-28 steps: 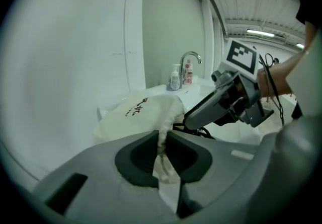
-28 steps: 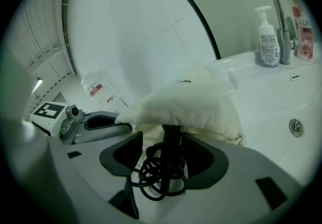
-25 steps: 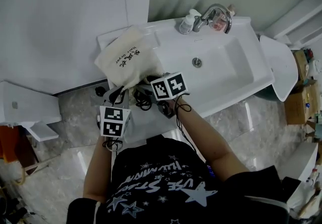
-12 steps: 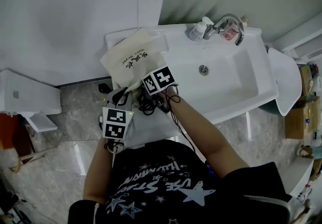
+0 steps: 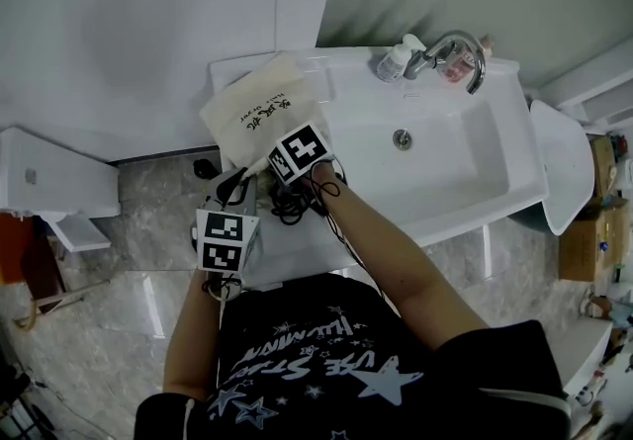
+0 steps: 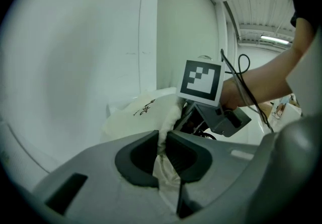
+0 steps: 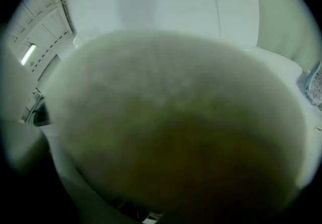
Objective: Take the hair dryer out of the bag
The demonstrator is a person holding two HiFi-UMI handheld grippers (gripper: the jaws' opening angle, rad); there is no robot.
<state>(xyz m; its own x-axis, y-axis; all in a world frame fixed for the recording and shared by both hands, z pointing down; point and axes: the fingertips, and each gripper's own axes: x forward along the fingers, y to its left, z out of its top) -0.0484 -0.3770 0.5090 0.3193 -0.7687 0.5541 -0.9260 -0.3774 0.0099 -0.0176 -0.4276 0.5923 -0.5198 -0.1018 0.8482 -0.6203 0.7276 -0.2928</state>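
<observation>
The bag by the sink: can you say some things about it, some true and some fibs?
1. The bag lies to the left of the sink basin. True.
2. The left tool pinches the bag's cloth. True.
3. The bag is black. False: it is cream with dark print.
4. The right tool hangs over the sink basin. False: it is at the bag's mouth with its jaws closing. Cloth fills its view and hides what is between them.
</observation>
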